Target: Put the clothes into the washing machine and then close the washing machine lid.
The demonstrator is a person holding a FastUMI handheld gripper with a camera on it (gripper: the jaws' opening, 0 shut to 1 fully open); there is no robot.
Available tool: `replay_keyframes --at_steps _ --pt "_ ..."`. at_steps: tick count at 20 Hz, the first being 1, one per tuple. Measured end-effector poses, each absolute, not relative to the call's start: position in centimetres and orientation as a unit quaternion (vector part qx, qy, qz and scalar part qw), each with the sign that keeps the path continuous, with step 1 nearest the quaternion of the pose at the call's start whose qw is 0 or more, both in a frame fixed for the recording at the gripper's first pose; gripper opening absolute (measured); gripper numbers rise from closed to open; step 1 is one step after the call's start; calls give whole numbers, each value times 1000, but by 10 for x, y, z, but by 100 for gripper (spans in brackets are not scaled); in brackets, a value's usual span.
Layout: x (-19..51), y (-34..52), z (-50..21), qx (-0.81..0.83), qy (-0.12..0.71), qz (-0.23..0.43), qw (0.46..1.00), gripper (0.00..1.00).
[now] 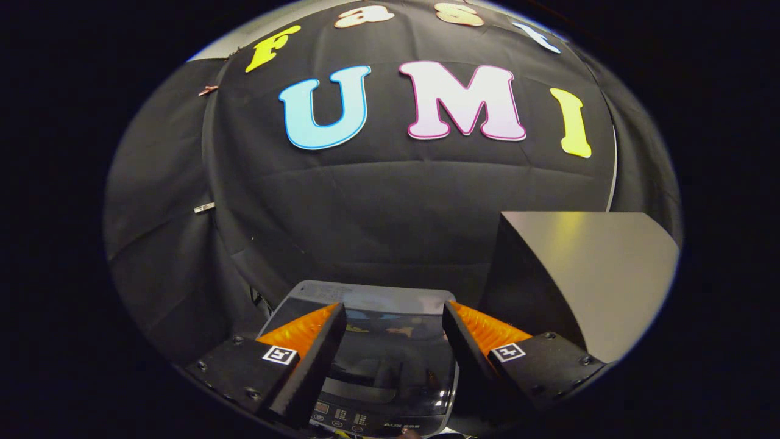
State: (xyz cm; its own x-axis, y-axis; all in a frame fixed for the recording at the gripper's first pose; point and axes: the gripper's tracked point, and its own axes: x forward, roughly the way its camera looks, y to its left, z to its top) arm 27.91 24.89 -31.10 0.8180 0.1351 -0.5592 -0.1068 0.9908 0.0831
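A small grey top-loading washing machine [378,305] stands below and just ahead of my gripper [393,314]. Its dark glossy lid [390,360] lies flat and shut, mirroring the booth wall. A control panel [365,419] runs along its near edge. My gripper hangs above the lid, open, with nothing between the two fingers. The left finger covers the lid's left side and the right finger its right side.
To the right of the machine stands a taller black box with a flat grey top [597,268], close beside my right finger. The black cloth wall [365,207] hangs behind the machine. Dark cloth drapes down on the left.
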Motion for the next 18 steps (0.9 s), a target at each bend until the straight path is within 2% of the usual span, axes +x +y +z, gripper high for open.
replay_keyframes --at_steps 7,18 --pt "263 247 -270 18 254 81 964 99" --pt "194 187 -136 29 132 98 986 99"
